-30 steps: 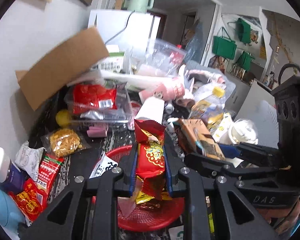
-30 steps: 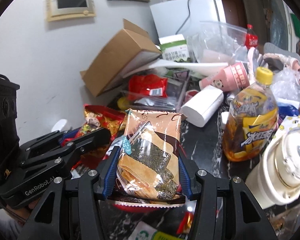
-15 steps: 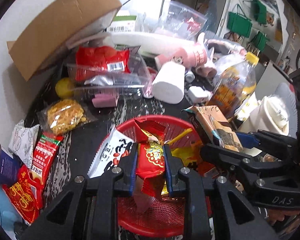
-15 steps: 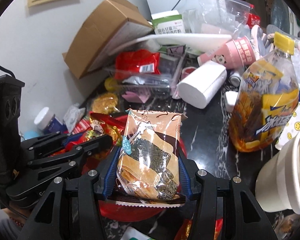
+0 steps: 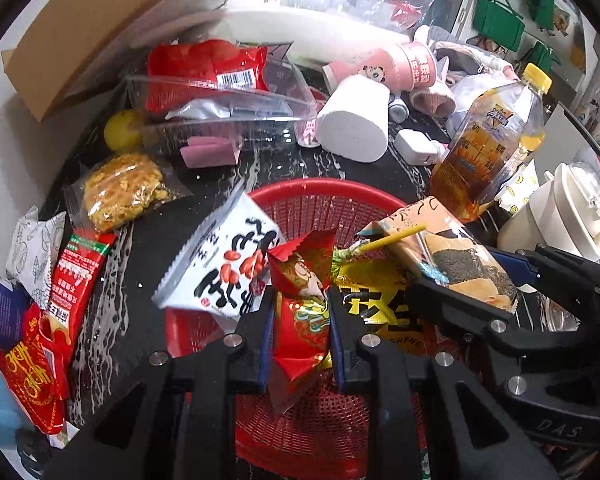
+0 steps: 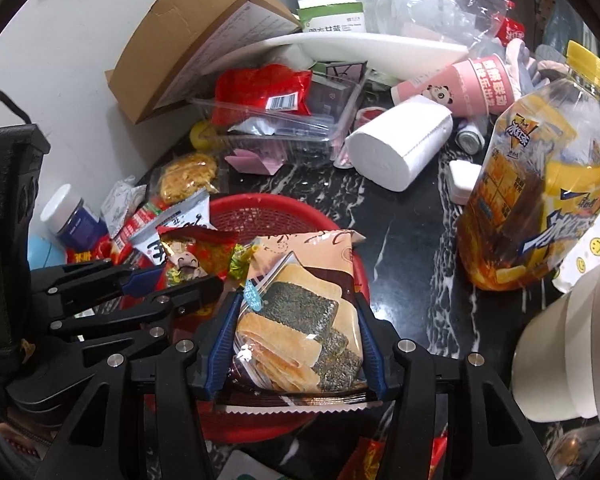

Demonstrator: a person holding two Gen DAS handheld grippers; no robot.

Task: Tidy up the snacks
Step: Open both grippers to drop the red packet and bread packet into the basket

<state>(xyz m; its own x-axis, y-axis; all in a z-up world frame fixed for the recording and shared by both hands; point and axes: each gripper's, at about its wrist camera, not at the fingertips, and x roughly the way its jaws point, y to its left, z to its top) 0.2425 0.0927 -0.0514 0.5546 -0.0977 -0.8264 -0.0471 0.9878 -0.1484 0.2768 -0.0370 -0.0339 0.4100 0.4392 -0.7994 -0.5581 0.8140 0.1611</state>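
Both grippers had sunk over the red basket (image 5: 324, 204); left gripper (image 5: 300, 312) pinched a red sachet (image 5: 300, 320); right gripper (image 6: 296, 320) clasped a seaweed-cracker packet (image 6: 300, 312).

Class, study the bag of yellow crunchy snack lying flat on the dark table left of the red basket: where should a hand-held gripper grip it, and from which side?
Grip the yellow snack bag by its flat clear sealed edge, coming from above on the side toward the red basket. The bulging middle looks crushable, and the thin seam suits narrow jaws.
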